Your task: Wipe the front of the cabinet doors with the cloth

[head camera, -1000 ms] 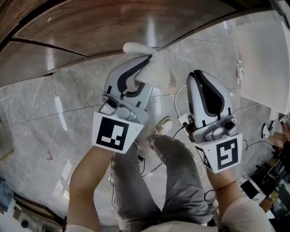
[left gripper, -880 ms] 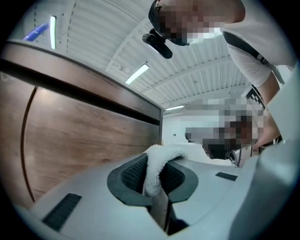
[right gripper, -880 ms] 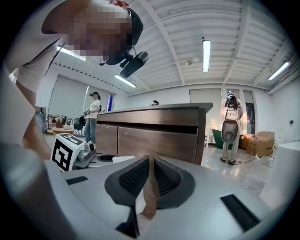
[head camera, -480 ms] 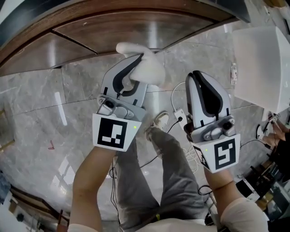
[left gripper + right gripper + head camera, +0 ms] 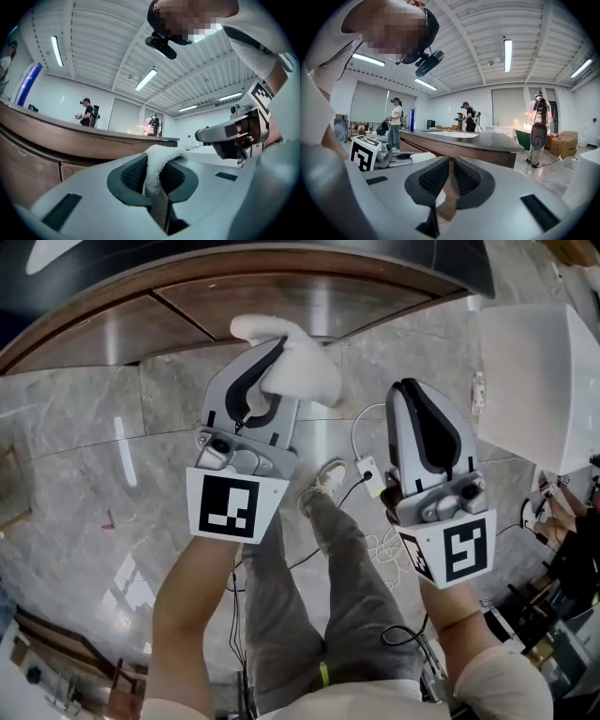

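Observation:
A white fluffy cloth [image 5: 298,364] is pinched in my left gripper [image 5: 272,351], which is shut on it. The cloth bulges out past the fingertips, close to the brown wooden cabinet doors [image 5: 281,298] that curve under a dark countertop. In the left gripper view the cloth [image 5: 158,161] stands up between the dark pads, with the cabinet [image 5: 33,154] at the left. My right gripper [image 5: 407,395] hovers over the marble floor, a little back from the cabinet, shut with nothing in it. In the right gripper view its pads [image 5: 436,177] nearly meet, and the cabinet [image 5: 480,153] lies ahead.
A white box-like unit [image 5: 534,352] stands at the right. A power strip [image 5: 368,474] and cables lie on the grey marble floor [image 5: 75,446] beside the person's legs [image 5: 347,596]. Several people stand far behind the counter.
Both grippers have drifted slightly up and left towards the cabinet, and more of the dark countertop shows. The left gripper keeps hold of the cloth.

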`<state>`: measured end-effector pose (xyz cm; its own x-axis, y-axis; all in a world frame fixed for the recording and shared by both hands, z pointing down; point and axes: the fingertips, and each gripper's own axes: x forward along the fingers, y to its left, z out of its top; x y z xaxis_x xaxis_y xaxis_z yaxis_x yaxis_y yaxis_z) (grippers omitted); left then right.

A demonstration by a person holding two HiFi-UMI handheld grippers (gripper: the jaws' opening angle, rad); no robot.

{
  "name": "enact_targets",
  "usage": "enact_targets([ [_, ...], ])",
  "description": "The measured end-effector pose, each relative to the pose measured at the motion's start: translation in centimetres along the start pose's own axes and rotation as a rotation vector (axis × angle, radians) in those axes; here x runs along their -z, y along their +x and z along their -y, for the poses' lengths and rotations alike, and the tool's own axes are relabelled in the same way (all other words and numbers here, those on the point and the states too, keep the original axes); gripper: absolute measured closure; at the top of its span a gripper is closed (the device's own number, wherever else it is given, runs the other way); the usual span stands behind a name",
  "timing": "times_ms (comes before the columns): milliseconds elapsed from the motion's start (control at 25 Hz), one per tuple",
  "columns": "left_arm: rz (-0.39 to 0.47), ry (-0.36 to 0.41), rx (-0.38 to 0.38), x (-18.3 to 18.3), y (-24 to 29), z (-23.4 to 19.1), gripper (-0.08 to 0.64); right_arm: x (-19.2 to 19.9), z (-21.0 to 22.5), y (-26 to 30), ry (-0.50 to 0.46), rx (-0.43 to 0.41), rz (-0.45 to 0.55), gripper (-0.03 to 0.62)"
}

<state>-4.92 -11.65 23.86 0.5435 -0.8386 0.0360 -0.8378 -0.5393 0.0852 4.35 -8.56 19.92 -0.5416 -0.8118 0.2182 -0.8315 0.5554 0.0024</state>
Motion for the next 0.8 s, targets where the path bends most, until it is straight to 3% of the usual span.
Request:
enact_targets([
  [520,0.080,0.069,-0.052,-20.8,-4.0,-0.1,0.508,-19.2,-1.5,-4.8,-0.009,0.020,0.103,0.537],
  [800,0.137,0.076,-0.084,-31.4,-7.0,0.1,0.508,-27.7,-2.8,-7.7,0.004,0.036,0.131,0.537],
])
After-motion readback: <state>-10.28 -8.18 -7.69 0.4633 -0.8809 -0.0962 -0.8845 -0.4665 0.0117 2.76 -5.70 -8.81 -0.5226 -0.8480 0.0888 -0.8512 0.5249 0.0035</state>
